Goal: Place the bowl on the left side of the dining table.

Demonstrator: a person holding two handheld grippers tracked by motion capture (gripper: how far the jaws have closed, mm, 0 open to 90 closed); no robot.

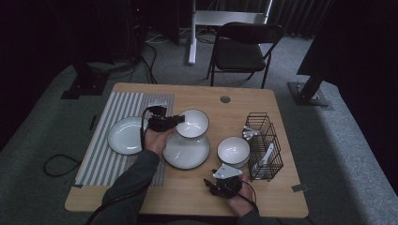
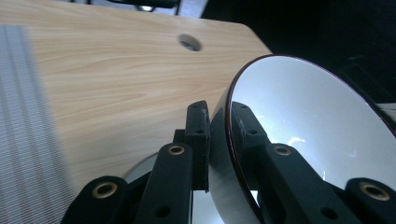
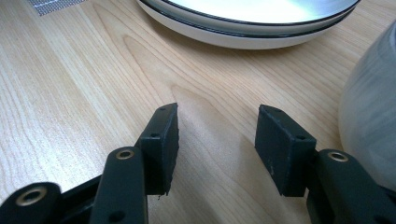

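Left gripper view: bowl [image 2: 308, 130] cropped at right

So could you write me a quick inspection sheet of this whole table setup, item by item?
Surface: light wooden table with a grey striped mat on its left side.
Job's things: white dark-rimmed bowl gripped by its rim over a white dark-rimmed large plate.
Clutter: white small plate on the mat; second white bowl; black wire rack holding utensils.
Grippers: left tongs clamped on the bowl's rim; right tongs open, nothing between them.
Cables: black cable on the floor.
Surroundings: black folding chair, grey carpet, dark room.
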